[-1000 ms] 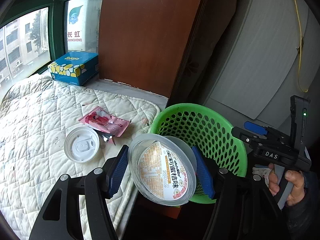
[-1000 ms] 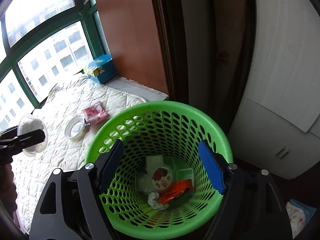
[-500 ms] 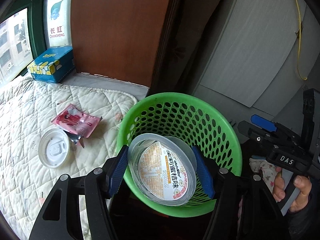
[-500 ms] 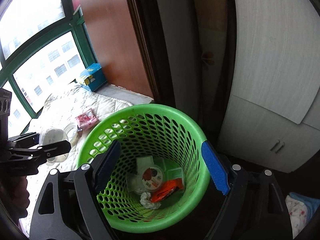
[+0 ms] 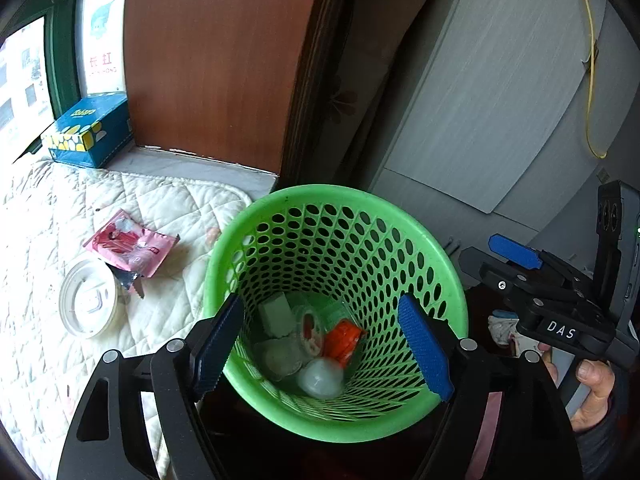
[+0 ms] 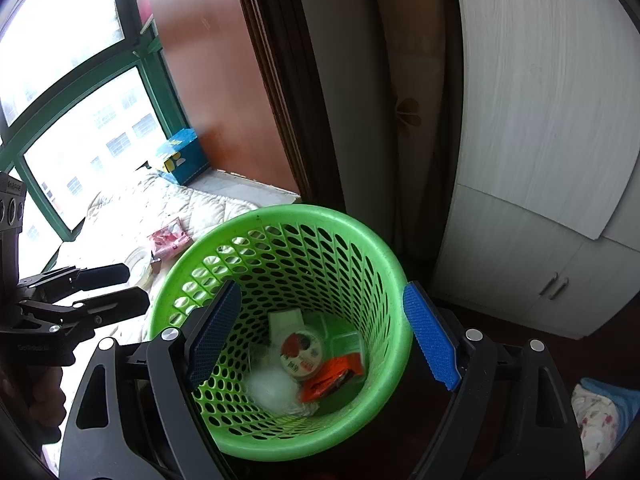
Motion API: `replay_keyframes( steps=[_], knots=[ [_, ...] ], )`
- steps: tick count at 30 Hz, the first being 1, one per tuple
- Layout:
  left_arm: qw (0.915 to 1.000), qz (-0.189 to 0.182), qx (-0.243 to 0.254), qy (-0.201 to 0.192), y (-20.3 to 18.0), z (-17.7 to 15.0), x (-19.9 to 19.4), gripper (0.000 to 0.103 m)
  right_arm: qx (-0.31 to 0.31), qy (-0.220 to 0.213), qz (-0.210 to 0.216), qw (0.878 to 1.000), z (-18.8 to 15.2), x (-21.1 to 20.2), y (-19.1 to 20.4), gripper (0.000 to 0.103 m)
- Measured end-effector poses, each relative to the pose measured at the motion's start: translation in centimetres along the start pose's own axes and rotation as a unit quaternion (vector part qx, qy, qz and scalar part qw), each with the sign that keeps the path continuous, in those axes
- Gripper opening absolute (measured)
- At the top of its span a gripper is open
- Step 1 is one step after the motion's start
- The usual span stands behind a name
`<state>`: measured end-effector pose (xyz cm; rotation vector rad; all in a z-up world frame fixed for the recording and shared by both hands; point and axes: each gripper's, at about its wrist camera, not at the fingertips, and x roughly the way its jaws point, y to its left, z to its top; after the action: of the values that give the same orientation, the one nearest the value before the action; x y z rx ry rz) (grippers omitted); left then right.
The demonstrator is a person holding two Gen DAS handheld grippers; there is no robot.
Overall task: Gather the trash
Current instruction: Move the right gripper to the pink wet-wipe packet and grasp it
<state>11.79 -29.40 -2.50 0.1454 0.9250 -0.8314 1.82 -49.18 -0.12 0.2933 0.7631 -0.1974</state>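
A green perforated basket (image 5: 448, 280) (image 6: 384, 264) stands beside the bed. The clear plastic cup (image 5: 320, 378) (image 6: 272, 390) lies at its bottom among an orange wrapper (image 5: 344, 338) (image 6: 332, 374), a round labelled lid (image 6: 302, 350) and other scraps. My left gripper (image 5: 322, 346) is open and empty just above the near rim. My right gripper (image 6: 316, 334) is open and empty over the basket. On the quilt lie a pink wrapper (image 5: 130, 244) (image 6: 168, 240) and a white round lid (image 5: 88, 304) (image 6: 138, 266).
The white quilted bed (image 5: 48, 208) fills the left. A blue tissue box (image 5: 88, 130) (image 6: 182, 160) sits by the window. A brown wood panel (image 5: 216, 52) and grey cabinet doors (image 6: 540, 160) stand behind the basket. Patterned cloth (image 6: 600, 416) lies on the floor at right.
My left gripper opened and let go of the plastic cup, which dropped into the basket. Both grippers drew closer over the basket.
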Motion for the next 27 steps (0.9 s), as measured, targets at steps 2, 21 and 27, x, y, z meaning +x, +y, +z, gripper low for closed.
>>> replay_keyframes(
  steps=[2, 21, 27],
  knots=[
    [1.0000, 0.005, -0.005, -0.003, 0.5, -0.2, -0.4, 0.078, 0.000, 0.001, 0.004, 1.000, -0.1, 0.1, 0.2, 0.083],
    [0.9902, 0.103, -0.088, -0.033, 10.8, -3.5, -6.2, 0.083, -0.038, 0.013, 0.047, 0.998, 0.6, 2.1, 5.4, 0.088],
    [0.9842, 0.128, -0.115, -0.042, 13.9, -4.7, -8.1, 0.086, -0.059, 0.027, 0.071, 0.995, 1.3, 3.7, 7.9, 0.089]
  ],
)
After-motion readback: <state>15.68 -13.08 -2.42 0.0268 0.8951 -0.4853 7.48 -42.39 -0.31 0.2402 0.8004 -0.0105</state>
